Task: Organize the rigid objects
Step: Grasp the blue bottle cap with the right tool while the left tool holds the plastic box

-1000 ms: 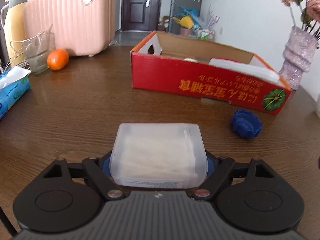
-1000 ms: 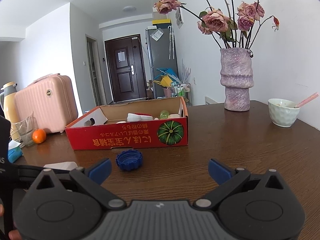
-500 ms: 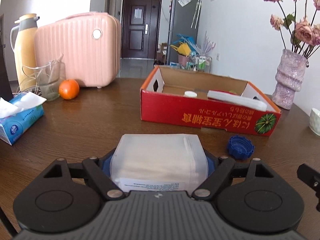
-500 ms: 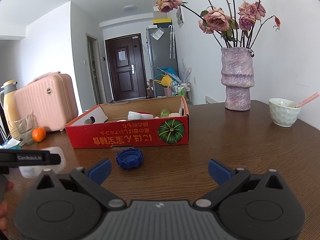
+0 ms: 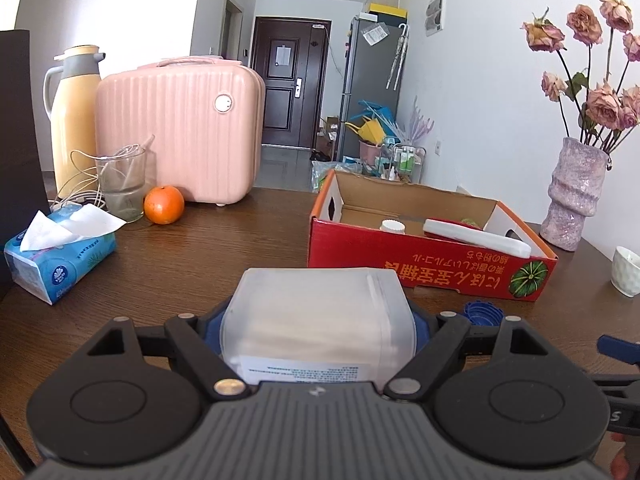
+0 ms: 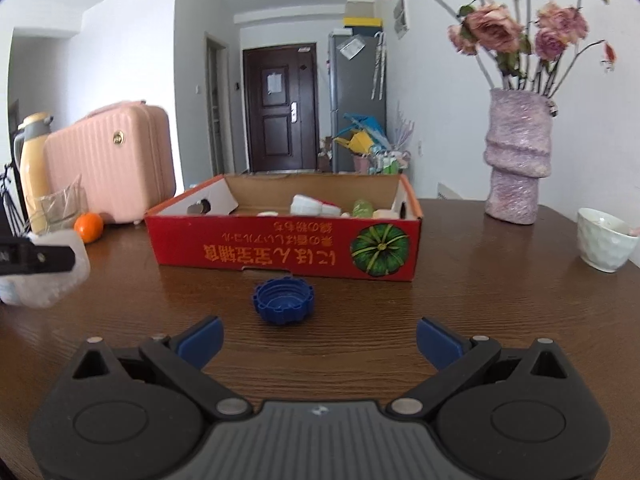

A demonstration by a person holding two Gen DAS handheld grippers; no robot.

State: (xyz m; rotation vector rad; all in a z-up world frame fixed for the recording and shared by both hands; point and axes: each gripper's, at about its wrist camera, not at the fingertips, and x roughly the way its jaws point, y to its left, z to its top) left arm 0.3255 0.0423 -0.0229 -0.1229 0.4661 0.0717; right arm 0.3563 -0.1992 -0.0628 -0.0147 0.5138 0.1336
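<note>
Your left gripper (image 5: 318, 320) pinched the frosted plastic box (image 5: 318, 332) by its side walls, above the tabletop (image 5: 200, 264); light, stiff, probably slick. Your right gripper (image 6: 319, 342), fingers spread, faced the ridged blue cap (image 6: 283, 299) before the red carton (image 6: 280, 246).

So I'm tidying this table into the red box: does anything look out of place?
Yes: a blue bottle cap lies loose, open side up, on the table just before the red box, not inside it with the other items.
</note>
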